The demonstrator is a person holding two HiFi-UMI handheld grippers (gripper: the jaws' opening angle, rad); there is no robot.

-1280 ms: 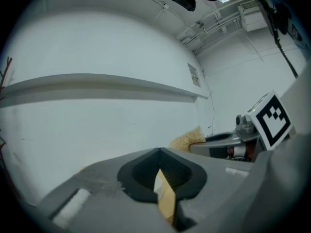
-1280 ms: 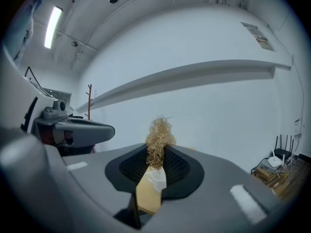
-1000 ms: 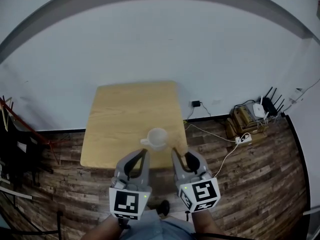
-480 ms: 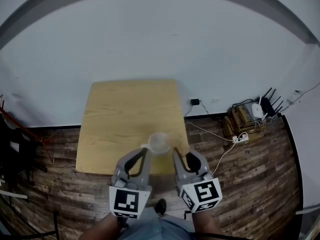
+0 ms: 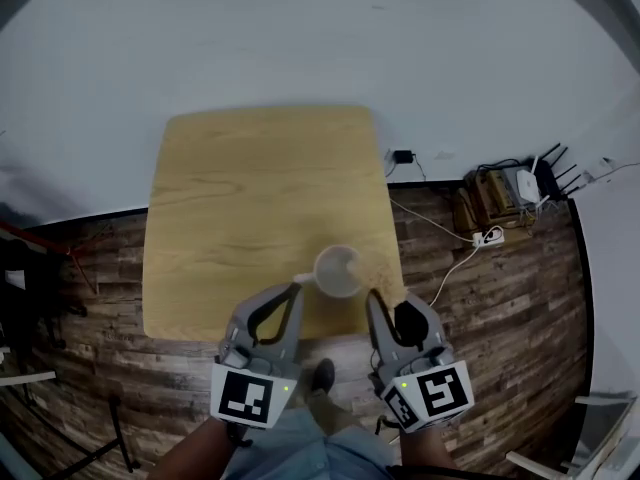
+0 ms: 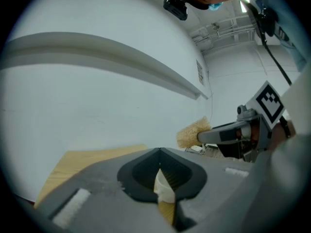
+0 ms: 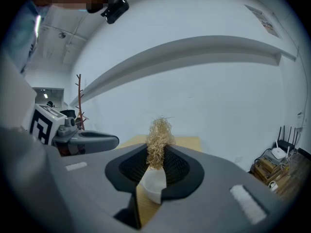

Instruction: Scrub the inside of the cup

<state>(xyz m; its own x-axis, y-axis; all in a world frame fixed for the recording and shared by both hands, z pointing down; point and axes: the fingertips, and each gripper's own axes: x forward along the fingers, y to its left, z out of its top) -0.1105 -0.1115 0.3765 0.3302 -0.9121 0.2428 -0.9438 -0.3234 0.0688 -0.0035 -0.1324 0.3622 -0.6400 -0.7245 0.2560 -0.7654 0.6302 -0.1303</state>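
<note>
A white cup stands upright near the front right corner of the wooden table, its handle pointing left. My left gripper is shut, and its tips are right at the handle; I cannot tell if they touch it. Through its jaws the left gripper view shows a sliver of the cup. My right gripper is shut on a tan fibrous scrubber, which sticks out past the tips just right of the cup. The cup shows below the scrubber.
The table's front edge runs just under both grippers. On the plank floor to the right lie a power strip, cables and a router. A white wall stands behind the table. A coat stand is far left.
Both grippers have moved forward and down towards the cup. The left tips have come up to the handle. The cup has stayed in place and the head view has shifted.
</note>
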